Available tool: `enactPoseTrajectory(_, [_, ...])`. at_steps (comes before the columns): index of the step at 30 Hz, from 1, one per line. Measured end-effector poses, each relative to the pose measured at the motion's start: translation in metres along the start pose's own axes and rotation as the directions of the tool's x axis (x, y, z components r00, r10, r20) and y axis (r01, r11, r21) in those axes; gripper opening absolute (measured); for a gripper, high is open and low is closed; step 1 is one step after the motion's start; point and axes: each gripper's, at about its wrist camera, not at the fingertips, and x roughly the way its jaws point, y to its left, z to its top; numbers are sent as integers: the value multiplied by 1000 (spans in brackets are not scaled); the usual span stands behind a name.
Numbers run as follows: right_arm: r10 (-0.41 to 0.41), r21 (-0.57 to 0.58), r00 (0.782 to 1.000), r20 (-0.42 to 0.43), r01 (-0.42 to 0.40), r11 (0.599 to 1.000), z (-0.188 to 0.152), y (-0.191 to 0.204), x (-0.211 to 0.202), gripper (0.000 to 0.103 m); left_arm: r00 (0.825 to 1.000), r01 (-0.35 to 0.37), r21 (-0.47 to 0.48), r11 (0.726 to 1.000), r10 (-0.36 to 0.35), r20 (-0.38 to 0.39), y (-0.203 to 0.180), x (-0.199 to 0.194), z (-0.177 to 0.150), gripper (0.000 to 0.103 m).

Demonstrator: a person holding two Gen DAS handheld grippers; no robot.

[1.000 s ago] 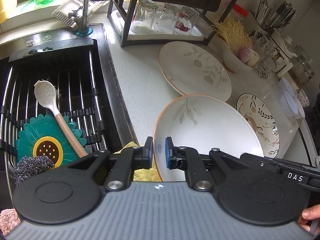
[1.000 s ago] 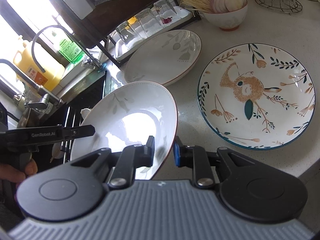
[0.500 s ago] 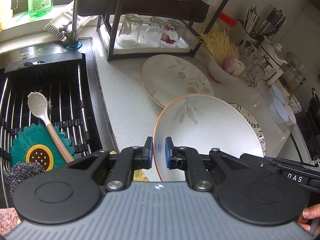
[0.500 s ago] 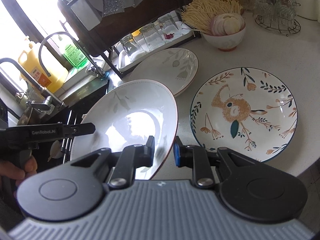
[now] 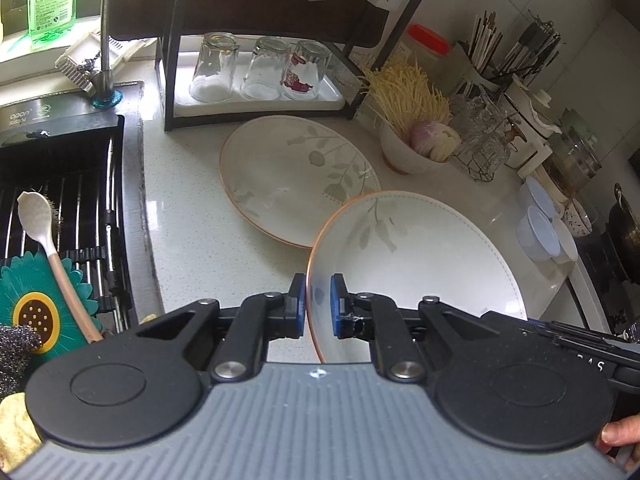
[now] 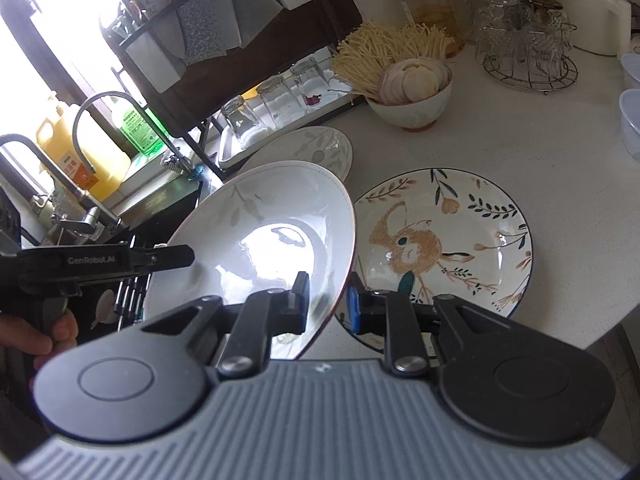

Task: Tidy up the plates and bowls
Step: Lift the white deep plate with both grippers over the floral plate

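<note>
White porcelain sits nearest us: we hold the leaf-print plate (image 5: 416, 264) in the air by its rim, the left gripper (image 5: 319, 306) clamped on one edge and the right gripper (image 6: 329, 300) clamped on the opposite edge, so it hangs tilted above the countertop (image 5: 180, 200). We judge this to be mid-carry, with nothing yet stacked.

Just beyond the held plate, a matching leaf plate (image 5: 298, 176) lies flat on the counter; the near rim of ours overlaps it in the left view, though we cannot tell the height between them. Beside it, to the right, lies the rabbit plate (image 6: 444, 240), also flat and on its own.

Farther back stands a bowl (image 6: 412, 108) full of noodles and sliced vegetable, apart from the plates and untouched.

So as we read it, the task is at an early stage: one plate is lifted, two lie loose on the counter, and the likely resting place for ours is on its twin. Setting it down level, then dealing with the rabbit plate and any bowls, all remains.
</note>
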Motion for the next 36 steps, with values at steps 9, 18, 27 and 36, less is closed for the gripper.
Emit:
enactPoseTrajectory(9, [-48,33,999,2,47,998,5,-37,-6,23,999,22,6,1000,-22,-38,-34,31,-4,14])
enactPoseTrajectory(18, [-119,37,993,-16,120,992,11,-67,2,22,996,36,17,999,-35,-86,-56,67,-5,14])
enactPoseTrajectory(27, [-211,34,975,-63,213,976,7,-81,21,23,990,1,36,999,4,-140,-72,93,-6,14])
enactPoseTrajectory(36, [-268,3,961,-66,269,963,15,-83,35,23,981,-54,47,997,62,-186,-79,109,-4,14])
